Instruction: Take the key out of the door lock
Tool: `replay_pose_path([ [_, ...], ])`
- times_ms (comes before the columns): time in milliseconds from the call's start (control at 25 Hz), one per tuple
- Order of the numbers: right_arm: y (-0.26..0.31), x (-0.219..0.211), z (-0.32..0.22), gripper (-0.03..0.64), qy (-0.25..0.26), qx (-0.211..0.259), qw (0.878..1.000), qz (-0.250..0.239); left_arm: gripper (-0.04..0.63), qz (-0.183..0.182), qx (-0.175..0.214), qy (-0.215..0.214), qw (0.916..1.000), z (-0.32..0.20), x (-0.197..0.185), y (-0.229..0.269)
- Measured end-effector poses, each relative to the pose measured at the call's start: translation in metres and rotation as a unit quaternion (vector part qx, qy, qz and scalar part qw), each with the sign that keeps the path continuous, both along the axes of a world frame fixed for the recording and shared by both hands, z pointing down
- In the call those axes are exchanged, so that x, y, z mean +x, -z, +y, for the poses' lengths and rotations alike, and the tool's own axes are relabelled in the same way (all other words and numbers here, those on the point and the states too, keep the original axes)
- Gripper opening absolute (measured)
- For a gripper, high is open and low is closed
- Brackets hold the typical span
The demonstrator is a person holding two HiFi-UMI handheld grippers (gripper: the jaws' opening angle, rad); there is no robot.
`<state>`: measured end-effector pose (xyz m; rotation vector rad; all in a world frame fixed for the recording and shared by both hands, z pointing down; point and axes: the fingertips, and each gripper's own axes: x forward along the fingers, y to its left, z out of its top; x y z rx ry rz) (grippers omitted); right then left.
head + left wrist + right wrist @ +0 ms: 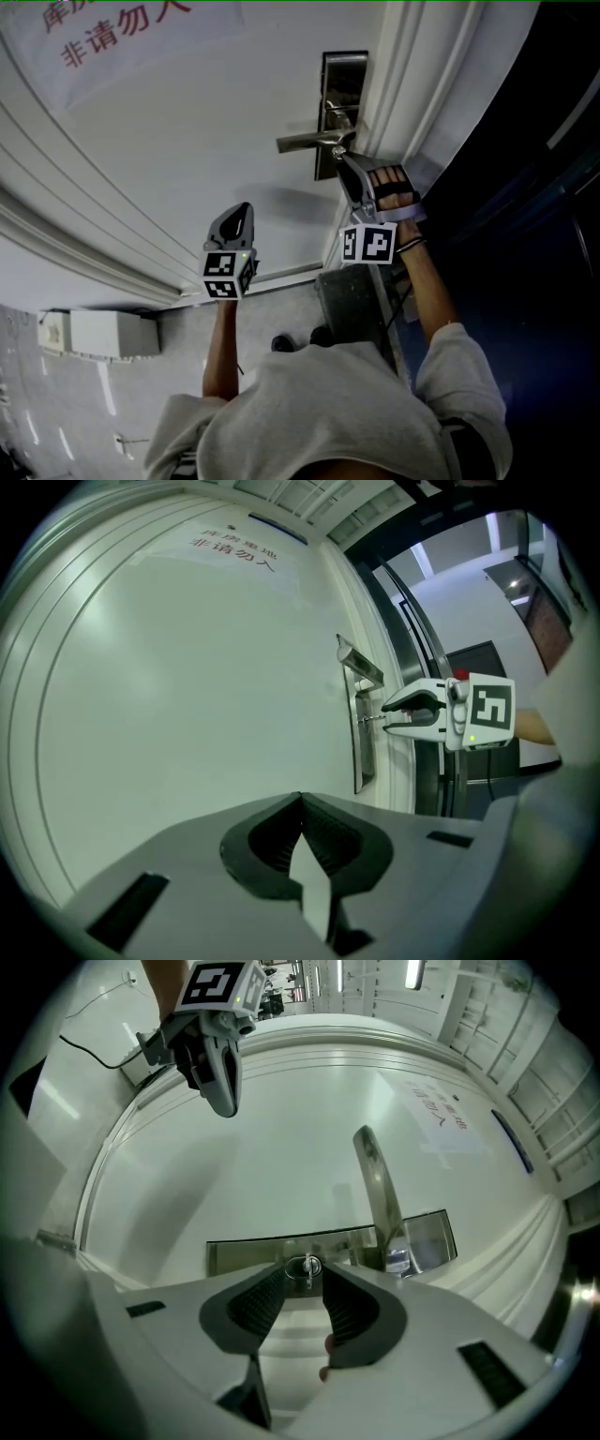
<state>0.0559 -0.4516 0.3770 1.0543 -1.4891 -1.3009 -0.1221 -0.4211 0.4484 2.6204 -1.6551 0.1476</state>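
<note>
A small silver key [305, 1267] sticks out of the lock cylinder in the steel lock plate [244, 1252] on a white door, below the lever handle [375, 1185]. My right gripper [305, 1285] is open, its dark pads on either side of the key without pressing it. From the head view, the right gripper [345, 156] reaches the lock plate [343, 75] just under the handle [309, 142]. My left gripper [301, 801] is shut on nothing and faces the door, well left of the lock. It shows the right gripper [386, 714] at the key [373, 719].
A paper notice [122, 33] with red characters hangs on the door's upper left. The door frame and a dark opening [525, 141] lie right of the lock. A white box [103, 333] sits on the floor at the left, and the person's shoes [281, 343] are below.
</note>
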Motion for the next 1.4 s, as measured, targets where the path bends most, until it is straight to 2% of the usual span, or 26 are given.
replay_pose_path([
  [400, -0.004, -0.001, -0.021, 0.117, -0.002, 0.005, 1.000, 0.020, 0.017, 0.002, -0.006, 0.009, 0.9999, -0.002, -0.008, -0.005],
  [840, 0.003, -0.003, -0.028, 0.034, -0.013, 0.041, 0.999, 0.021, 0.017, 0.003, -0.012, 0.005, 0.9999, -0.006, -0.007, -0.012],
  [1000, 0.003, -0.003, -0.029, 0.031, -0.021, 0.055, 0.998, 0.022, 0.017, 0.004, -0.011, 0.002, 0.9999, -0.008, -0.004, -0.011],
  [1400, 0.003, -0.003, -0.028, 0.029, -0.025, 0.047, 0.999, 0.011, 0.017, 0.004, -0.011, 0.000, 0.9999, -0.004, -0.006, -0.010],
])
